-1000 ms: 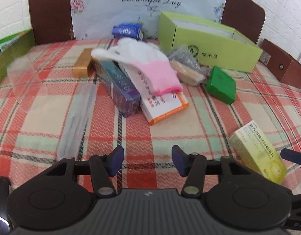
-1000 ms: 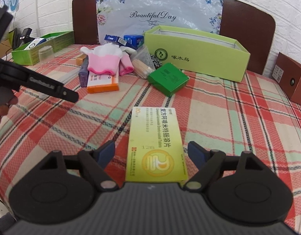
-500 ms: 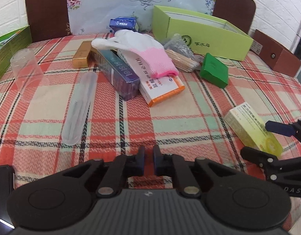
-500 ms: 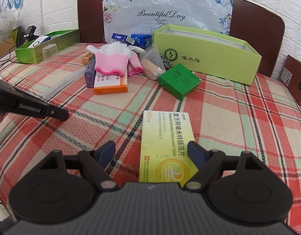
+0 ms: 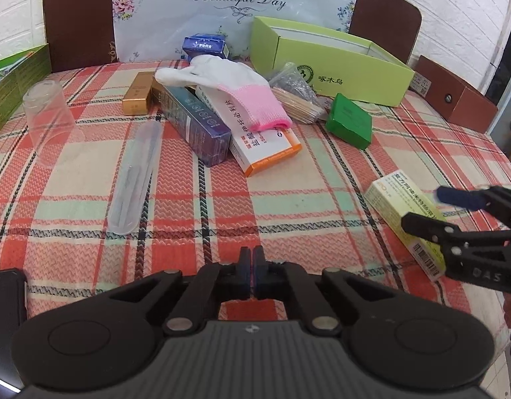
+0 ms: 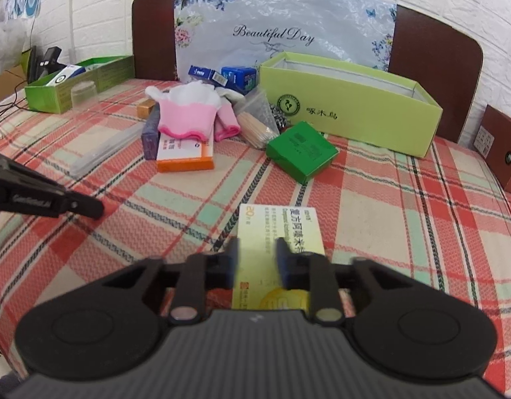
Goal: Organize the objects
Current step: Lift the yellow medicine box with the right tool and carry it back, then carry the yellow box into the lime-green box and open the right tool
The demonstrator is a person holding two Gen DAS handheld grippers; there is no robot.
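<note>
A yellow-green medicine box point(image 6: 282, 232) lies flat on the plaid tablecloth; it also shows in the left wrist view point(image 5: 405, 212). My right gripper point(image 6: 257, 261) hovers over its near end, jaws half closed with a gap, fingertips above the box, not gripping it. My left gripper point(image 5: 250, 274) is shut and empty, low over the cloth at the front. A pile farther back holds a pink-cuffed glove point(image 5: 242, 89), a purple box point(image 5: 195, 123) and an orange-white box point(image 5: 265, 146). A lime open box point(image 6: 348, 99) stands at the back.
A small green box point(image 6: 300, 149), a bag of toothpicks point(image 5: 295, 96), a gold box point(image 5: 137, 93), an upturned clear cup point(image 5: 48, 116) and a clear tube case point(image 5: 132, 179) lie around. A green tray point(image 6: 76, 81) stands far left, a brown box point(image 5: 455, 96) far right.
My left gripper closed from open to shut. My right gripper's jaws narrowed from wide open while it pulled back a little over the yellow box.
</note>
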